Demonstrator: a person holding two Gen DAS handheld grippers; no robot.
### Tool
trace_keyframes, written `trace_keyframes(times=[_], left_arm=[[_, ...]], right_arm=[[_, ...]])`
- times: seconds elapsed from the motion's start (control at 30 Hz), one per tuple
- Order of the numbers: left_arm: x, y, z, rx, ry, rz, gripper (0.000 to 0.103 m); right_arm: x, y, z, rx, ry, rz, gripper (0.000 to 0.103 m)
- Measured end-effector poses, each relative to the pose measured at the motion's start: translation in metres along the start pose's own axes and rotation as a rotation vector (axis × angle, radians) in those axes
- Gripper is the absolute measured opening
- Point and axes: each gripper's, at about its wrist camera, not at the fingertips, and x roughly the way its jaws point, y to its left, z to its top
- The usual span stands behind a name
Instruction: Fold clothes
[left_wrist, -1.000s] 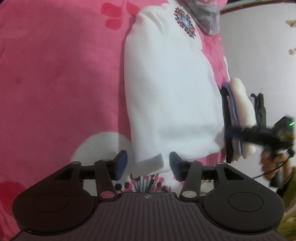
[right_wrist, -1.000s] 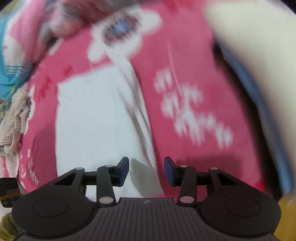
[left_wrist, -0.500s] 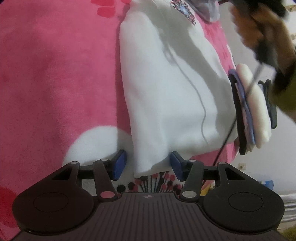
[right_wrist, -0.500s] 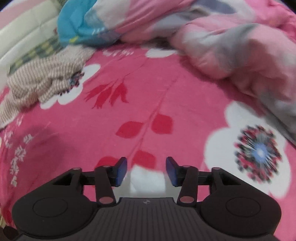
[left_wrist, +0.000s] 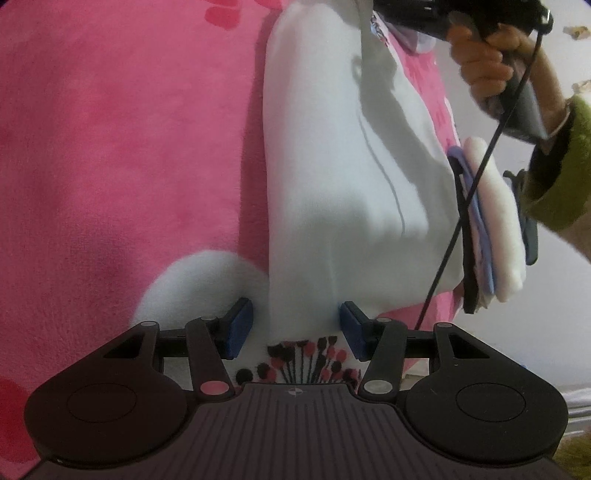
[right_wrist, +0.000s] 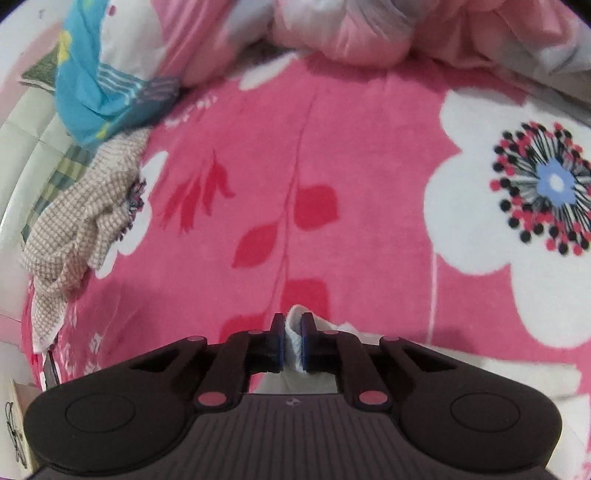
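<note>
A white garment (left_wrist: 332, 166) lies lengthwise on the pink flowered blanket (left_wrist: 110, 147). My left gripper (left_wrist: 295, 328) is open, low over the garment's near end, with the cloth's corner between the spread pads. At the far end, a hand (left_wrist: 480, 62) holds the other gripper. In the right wrist view my right gripper (right_wrist: 293, 332) has its jaws closing, and the blue pads pinch a raised fold of the white garment (right_wrist: 406, 354). That gripper's body hides most of the cloth under it.
A stack of folded clothes (left_wrist: 487, 221) sits at the bed's right edge, with a black cable (left_wrist: 461, 221) hanging across it. A beige checked cloth (right_wrist: 85, 221), a blue cloth (right_wrist: 88, 92) and a bunched pink quilt (right_wrist: 351, 29) lie at the far side.
My right gripper swung from beside the folded stack to the garment's far end and closed on a fold of the white cloth. The left gripper stayed put and open.
</note>
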Motion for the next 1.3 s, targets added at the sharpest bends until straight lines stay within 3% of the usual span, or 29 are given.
trace_keyframes(times=[0.07,0.17,0.3,0.4,0.5,0.57,0.67,0.73,0.8,0.87,0.97,1.1,1.17,1.2,1.3], left_arm=[[-0.002,0.0,-0.002,0.01,0.007,-0.001,0.052],[-0.003,0.0,-0.005,0.026,0.017,0.001,0.052],[-0.003,-0.001,-0.007,0.042,0.031,0.003,0.052],[0.002,-0.003,-0.003,0.046,0.049,0.002,0.052],[0.005,-0.006,0.001,0.055,0.068,0.005,0.052],[0.011,-0.01,0.008,0.059,0.078,0.009,0.052],[0.014,-0.015,0.01,0.078,0.092,0.019,0.052],[0.016,-0.019,0.011,0.095,0.104,0.033,0.052],[0.019,-0.023,0.011,0.108,0.112,0.045,0.053],[0.022,-0.027,0.011,0.114,0.117,0.054,0.053],[0.024,-0.028,0.012,0.103,0.121,0.062,0.053],[0.026,-0.031,0.012,0.082,0.118,0.083,0.053],[0.026,-0.033,0.01,0.082,0.107,0.098,0.053],[0.027,-0.035,0.008,0.078,0.1,0.106,0.053],[0.033,-0.043,0.004,0.053,0.075,0.134,0.053]], right_arm=[[0.014,0.004,0.004,-0.055,0.001,-0.028,0.009],[0.026,0.007,0.017,-0.166,-0.042,-0.137,0.009],[-0.02,-0.008,0.029,-0.156,-0.171,-0.191,0.01],[-0.063,-0.009,0.009,-0.194,-0.163,-0.136,0.01],[-0.07,-0.002,-0.022,-0.276,-0.058,-0.084,0.01],[-0.051,-0.009,-0.032,-0.297,-0.018,-0.124,0.01],[-0.021,-0.043,-0.031,-0.209,-0.051,-0.27,0.01],[-0.034,-0.079,-0.027,0.001,-0.152,-0.351,0.011],[-0.072,-0.102,-0.035,0.142,-0.264,-0.304,0.011],[-0.107,-0.103,-0.049,0.112,-0.291,-0.317,0.011],[-0.138,-0.093,-0.073,0.015,-0.208,-0.221,0.011],[-0.123,-0.075,-0.095,-0.165,-0.085,-0.14,0.011],[-0.101,-0.085,-0.098,-0.188,-0.051,-0.16,0.008],[-0.093,-0.096,-0.097,-0.185,-0.058,-0.197,0.0],[-0.107,-0.125,-0.089,-0.062,-0.15,-0.255,0.0]])
